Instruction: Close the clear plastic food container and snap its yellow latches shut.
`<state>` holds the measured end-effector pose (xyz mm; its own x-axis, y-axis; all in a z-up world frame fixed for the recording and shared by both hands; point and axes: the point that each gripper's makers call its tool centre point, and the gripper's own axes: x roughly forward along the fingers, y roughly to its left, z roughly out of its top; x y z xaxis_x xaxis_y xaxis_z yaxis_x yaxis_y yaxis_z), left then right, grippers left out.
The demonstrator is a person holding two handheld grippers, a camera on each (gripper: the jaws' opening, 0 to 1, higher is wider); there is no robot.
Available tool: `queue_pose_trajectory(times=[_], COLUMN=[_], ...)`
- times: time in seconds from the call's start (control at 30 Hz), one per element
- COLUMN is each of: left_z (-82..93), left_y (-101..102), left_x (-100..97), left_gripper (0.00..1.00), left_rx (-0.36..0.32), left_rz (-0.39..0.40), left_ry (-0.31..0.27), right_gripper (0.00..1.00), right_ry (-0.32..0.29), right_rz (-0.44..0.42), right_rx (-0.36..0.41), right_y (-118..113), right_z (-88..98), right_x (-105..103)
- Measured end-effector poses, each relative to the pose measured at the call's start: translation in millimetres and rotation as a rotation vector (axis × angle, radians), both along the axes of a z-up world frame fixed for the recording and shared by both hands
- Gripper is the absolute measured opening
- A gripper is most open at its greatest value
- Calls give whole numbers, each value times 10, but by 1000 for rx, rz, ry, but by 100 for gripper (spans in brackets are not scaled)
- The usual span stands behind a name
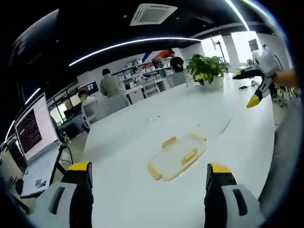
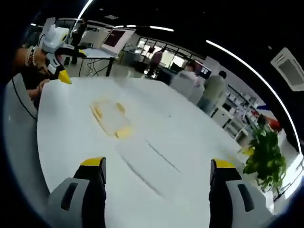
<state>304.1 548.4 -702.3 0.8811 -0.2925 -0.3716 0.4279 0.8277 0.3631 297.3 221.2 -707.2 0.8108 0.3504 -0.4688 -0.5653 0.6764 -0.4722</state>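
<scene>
A clear plastic food container (image 1: 177, 156) with yellow latches lies flat on the white table (image 1: 142, 133), its lid down. It sits ahead of my left gripper (image 1: 151, 173), whose jaws stand wide apart with nothing between them. In the right gripper view the container (image 2: 110, 117) lies further off, up and left of my right gripper (image 2: 156, 171), which is open and empty. The left gripper (image 2: 59, 71) enters the right gripper view at the upper left, held in a hand. The right gripper (image 1: 256, 92) hangs at the upper right of the left gripper view.
A laptop (image 1: 33, 142) stands open at the table's left edge. A potted plant (image 1: 207, 70) sits at the far end of the table. Several people (image 1: 111, 85) stand or sit among desks and shelves beyond. A sleeve (image 1: 285, 156) runs along the right side.
</scene>
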Motion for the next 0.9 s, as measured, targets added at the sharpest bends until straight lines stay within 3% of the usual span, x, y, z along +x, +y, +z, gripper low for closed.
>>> queue_pose_trajectory(times=[0.2, 0.57, 0.9], left_z=[-56, -392, -733], left_y=[35, 56, 25], left_x=[182, 532, 825], left_gripper=[94, 92, 91], left_rx=[66, 203, 284], left_rz=[-26, -110, -182], left_ry=[3, 74, 142], right_gripper=[88, 86, 85], right_ry=[-10, -9, 58], right_rz=[73, 176, 259], right_rx=[-50, -110, -163], right_y=[234, 628, 891], right_z=[-27, -112, -429], right_x=[214, 652, 962])
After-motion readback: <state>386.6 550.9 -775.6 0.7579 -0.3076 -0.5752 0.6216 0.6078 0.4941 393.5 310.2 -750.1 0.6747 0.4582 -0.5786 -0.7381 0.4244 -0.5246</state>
